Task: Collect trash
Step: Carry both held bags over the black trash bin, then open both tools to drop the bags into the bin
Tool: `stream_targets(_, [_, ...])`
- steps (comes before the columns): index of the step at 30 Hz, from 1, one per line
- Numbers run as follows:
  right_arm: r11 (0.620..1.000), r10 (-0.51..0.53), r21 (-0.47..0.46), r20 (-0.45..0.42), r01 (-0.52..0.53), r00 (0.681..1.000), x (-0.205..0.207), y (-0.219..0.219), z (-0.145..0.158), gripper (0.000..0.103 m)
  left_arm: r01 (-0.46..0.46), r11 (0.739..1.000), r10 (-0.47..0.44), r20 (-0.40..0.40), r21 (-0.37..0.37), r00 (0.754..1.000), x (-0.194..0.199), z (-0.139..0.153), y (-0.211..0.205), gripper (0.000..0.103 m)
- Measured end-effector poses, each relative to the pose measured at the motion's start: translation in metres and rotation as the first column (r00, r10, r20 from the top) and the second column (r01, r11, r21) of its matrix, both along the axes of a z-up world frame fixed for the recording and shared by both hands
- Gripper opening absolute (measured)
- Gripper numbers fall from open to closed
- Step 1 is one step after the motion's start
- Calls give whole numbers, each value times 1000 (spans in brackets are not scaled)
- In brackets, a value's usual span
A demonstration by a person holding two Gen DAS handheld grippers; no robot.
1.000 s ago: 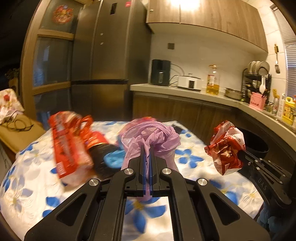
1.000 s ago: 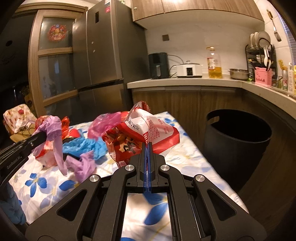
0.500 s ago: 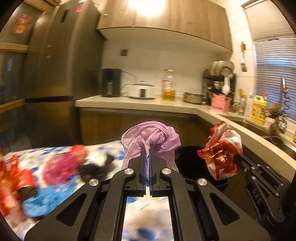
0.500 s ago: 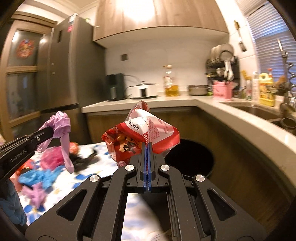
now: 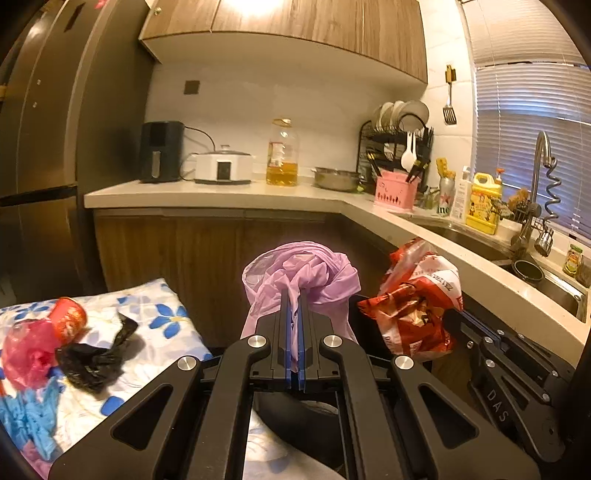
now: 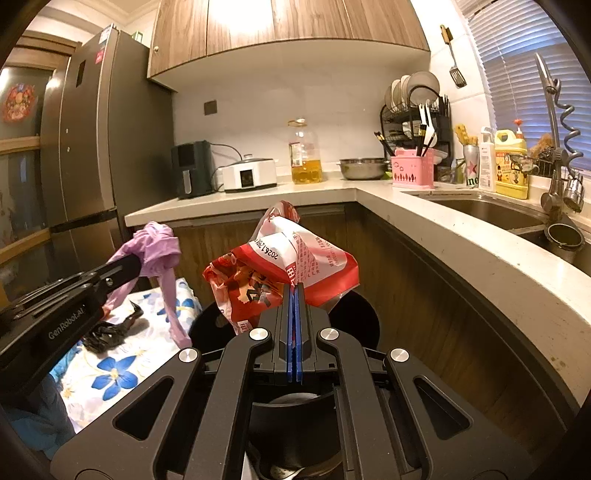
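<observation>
1. A pale stone L-shaped countertop (image 6: 369, 192) runs over dark wood-grain base cabinets (image 5: 207, 251).
2. Wood-grain upper cabinets (image 6: 288, 26) hang above a plain white wall (image 6: 280, 99) bearing a dark square switch plate (image 6: 210, 107); a bright light glares on the cabinet fronts.
3. A tall brushed-steel refrigerator (image 6: 99, 140) stands at the counter's left end.
4. A stainless steel sink (image 6: 495, 210) with a tall coiled-spring faucet (image 6: 554, 122) sits below a window with closed white slatted blinds (image 5: 524, 122).
5. A black wire dish rack (image 5: 399, 140) holding white plates stands in the corner.
</observation>
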State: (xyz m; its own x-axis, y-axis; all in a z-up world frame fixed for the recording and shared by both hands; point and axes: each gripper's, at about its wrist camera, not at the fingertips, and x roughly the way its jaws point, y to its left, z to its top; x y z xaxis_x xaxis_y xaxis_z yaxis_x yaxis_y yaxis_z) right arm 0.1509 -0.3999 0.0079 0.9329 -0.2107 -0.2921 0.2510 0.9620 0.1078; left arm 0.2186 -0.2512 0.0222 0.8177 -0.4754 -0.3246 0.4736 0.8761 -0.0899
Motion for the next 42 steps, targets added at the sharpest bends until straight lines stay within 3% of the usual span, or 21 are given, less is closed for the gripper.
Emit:
stream_targets(17, [1000,11,19,-46,-10,999,30,-16,-15,2,31,999,-28,-75,36,997,27,-27,-20,3])
stream_targets(20, [1000,5,16,-57,-4,998,33,-17,-16,2,33,999,-30,-78,43,997,27,-30,-21,9])
stream_targets(24, [1000,0,27,-64,2,998,34,-20,-19,9,42,998,-38,-77,42,996,26,-31,-20,31])
stream_targets(26, [999,-2,35,-61,4,998,33,-22,-20,24,46,998,-42,-72,47,997,25,-31,-21,32])
stream_targets(33, [999,-14,37,-51,16,999,24,-23,-21,43,-15,999,18,-62,46,998,20,-32,-8,60])
stream_targets(38, [1000,-10,27,-46,12,999,16,-15,-20,59,-70,995,72,-38,65,997,10,-32,3,73])
stream_targets(42, [1000,0,18,-40,0,999,5,-6,-17,66,-127,989,128,-5,71,992,-4,-31,16,85])
